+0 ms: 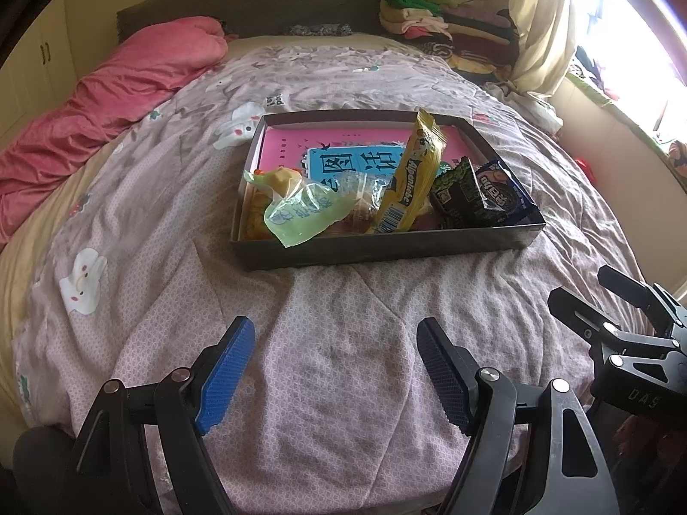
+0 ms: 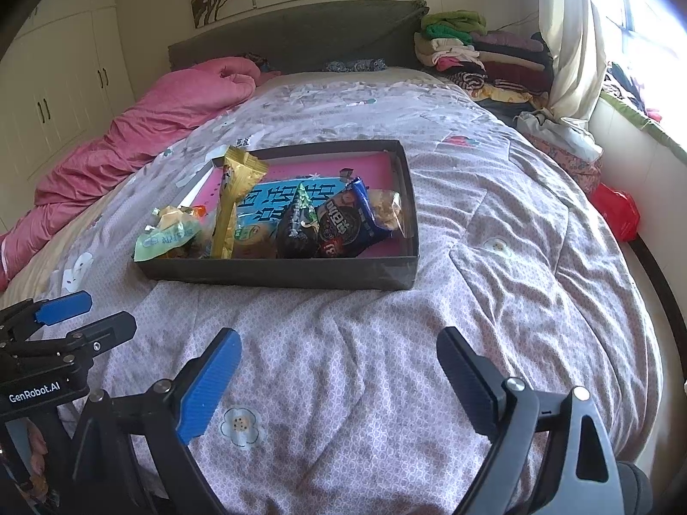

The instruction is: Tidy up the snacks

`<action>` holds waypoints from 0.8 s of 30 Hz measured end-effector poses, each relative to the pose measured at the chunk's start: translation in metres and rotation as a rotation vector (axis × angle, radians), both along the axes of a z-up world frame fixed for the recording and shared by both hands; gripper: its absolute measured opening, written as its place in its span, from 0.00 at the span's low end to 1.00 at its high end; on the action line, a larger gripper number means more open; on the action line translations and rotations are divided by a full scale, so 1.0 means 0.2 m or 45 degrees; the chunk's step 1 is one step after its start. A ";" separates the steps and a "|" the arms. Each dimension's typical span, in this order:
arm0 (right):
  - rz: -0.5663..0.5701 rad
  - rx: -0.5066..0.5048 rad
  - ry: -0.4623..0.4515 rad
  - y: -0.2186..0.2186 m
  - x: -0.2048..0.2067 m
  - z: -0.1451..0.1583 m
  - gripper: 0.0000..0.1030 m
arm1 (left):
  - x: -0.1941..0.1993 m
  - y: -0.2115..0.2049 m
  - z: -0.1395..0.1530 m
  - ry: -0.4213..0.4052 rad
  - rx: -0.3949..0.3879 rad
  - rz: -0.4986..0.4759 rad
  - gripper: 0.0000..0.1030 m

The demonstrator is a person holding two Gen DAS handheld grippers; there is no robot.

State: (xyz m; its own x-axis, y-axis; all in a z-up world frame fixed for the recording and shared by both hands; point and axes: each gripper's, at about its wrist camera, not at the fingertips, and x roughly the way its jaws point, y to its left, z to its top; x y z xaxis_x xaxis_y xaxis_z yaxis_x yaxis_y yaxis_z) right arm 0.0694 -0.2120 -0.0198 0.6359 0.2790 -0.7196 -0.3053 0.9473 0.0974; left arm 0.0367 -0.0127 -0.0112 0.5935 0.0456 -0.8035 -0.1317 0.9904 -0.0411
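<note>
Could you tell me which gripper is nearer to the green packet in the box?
Left. The left gripper hovers open just before the green packet; the right gripper, also open, sits further right, facing the box's other end.

Shallow black cardboard box (image 1: 386, 244), pink book (image 1: 283, 146) inside. Yellow wrapper (image 1: 416, 171), pale green bag (image 1: 296, 210). Lilac flower-and-rabbit-print quilt (image 2: 472, 300); blue gripper pads (image 1: 223, 375).

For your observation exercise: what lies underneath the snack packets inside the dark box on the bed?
A pink book with a blue cover panel lies flat beneath the snacks in the box. Its near part is covered by packets, so anything else underneath cannot be seen.
</note>
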 end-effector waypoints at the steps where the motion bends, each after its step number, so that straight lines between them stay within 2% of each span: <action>1: 0.000 0.001 0.000 0.00 0.00 0.00 0.90 | 0.00 0.00 0.00 0.000 -0.001 0.001 0.77; 24: -0.004 -0.001 0.004 -0.01 0.01 -0.01 0.91 | 0.00 0.01 0.00 0.002 -0.001 0.007 0.77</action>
State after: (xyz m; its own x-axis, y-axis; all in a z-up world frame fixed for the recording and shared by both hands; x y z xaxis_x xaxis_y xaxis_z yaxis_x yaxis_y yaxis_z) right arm 0.0706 -0.2132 -0.0209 0.6345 0.2764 -0.7218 -0.3021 0.9483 0.0976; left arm 0.0365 -0.0109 -0.0109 0.5918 0.0483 -0.8047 -0.1373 0.9897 -0.0416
